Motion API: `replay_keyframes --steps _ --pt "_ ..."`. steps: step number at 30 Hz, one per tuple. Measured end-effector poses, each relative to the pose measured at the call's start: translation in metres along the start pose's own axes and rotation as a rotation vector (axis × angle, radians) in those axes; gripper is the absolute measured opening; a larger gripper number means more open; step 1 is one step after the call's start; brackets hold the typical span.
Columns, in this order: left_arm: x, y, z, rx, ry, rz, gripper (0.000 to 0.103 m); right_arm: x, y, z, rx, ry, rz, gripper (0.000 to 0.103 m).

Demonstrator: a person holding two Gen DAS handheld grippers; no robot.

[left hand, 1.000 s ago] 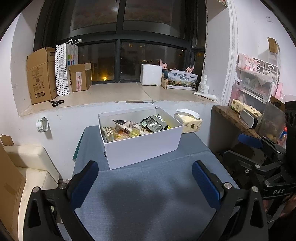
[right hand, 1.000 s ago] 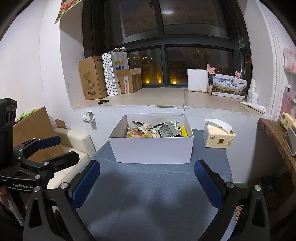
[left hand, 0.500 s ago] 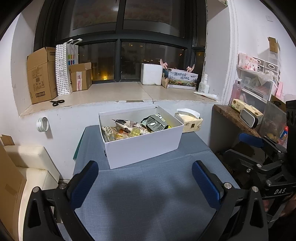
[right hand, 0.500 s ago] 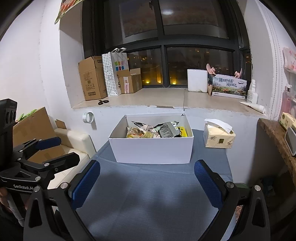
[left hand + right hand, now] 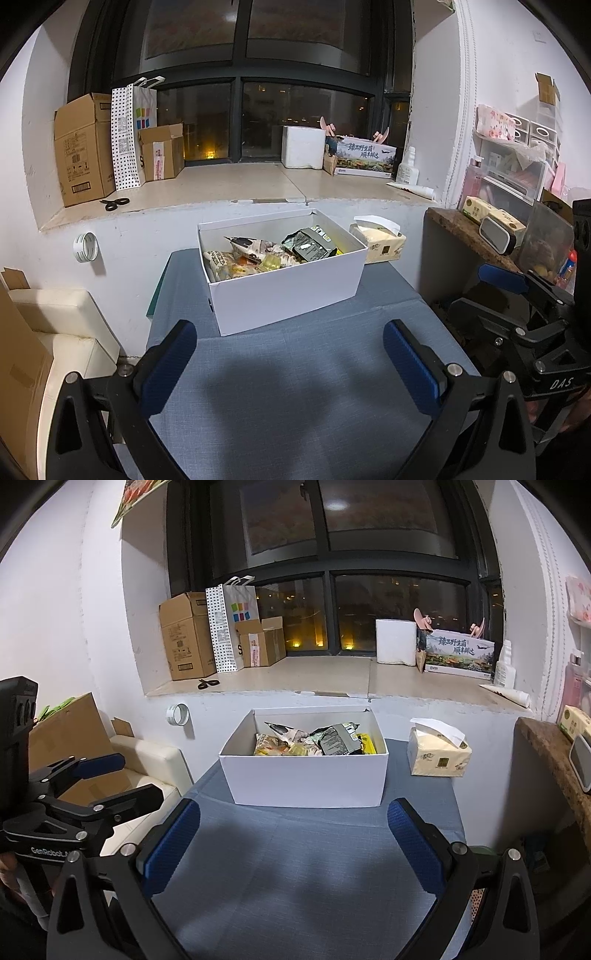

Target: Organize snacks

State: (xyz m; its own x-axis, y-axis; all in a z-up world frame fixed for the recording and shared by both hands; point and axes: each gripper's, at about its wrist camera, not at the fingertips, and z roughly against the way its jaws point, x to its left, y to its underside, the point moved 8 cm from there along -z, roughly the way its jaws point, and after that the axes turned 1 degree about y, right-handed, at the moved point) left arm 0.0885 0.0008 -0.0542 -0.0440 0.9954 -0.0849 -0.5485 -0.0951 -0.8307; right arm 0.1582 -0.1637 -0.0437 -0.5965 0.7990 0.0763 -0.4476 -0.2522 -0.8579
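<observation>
Left gripper (image 5: 291, 360), right gripper (image 5: 293, 840): jaws apart, empty, above blue table (image 5: 295, 398). White box (image 5: 288, 291) mid-table holds snack packets (image 5: 314, 740): light, crinkly, slippery; pinch flat sealed edge. Tissue pack (image 5: 437, 751) beside box. Nothing shifted versus earlier frames

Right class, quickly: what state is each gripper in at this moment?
Left gripper: open, holding nothing, above the blue tablecloth.
Right gripper: open, holding nothing.
</observation>
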Motion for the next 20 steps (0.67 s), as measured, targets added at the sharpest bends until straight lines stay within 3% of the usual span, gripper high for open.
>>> replay_keyframes --steps 20 --pt "-0.0032 0.0026 0.0015 -0.001 0.005 -0.006 0.103 0.0008 0.0003 -0.0002 0.0 -0.002 0.003 0.103"
